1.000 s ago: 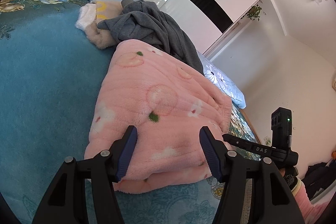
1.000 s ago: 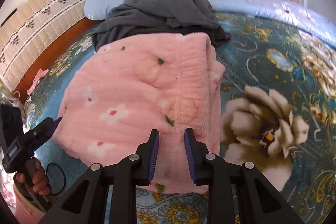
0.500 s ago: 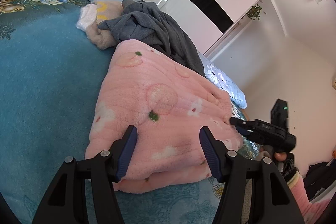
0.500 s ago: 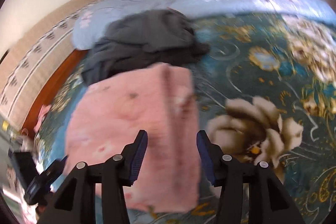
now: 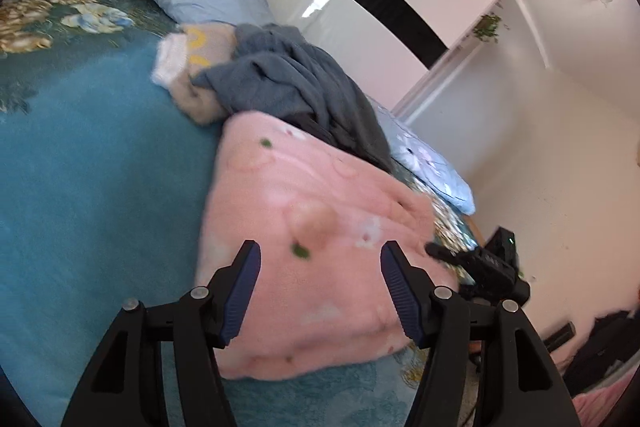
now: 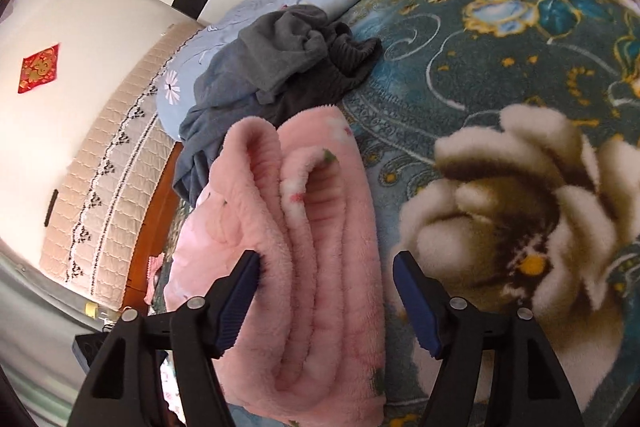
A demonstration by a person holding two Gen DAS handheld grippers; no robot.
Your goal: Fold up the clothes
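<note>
Pink fleece (image 6: 304,267): thick, soft, light, springy; stack likely to unroll. Grip layered edge at 6 o'clock.
Right gripper (image 6: 326,301): jaws just widened, straddling fleece, not clamped.
Left gripper (image 5: 320,291): jaws wide, empty.

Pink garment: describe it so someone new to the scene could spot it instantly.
Start at the bed with the teal floral blanket. Nearest the cameras lies the pink garment, a fluffy folded bundle whose layered edge sits between the open right gripper. Behind it are a crumpled grey garment and a beige one; only the pink one is folded and dotted with small flowers.
</note>
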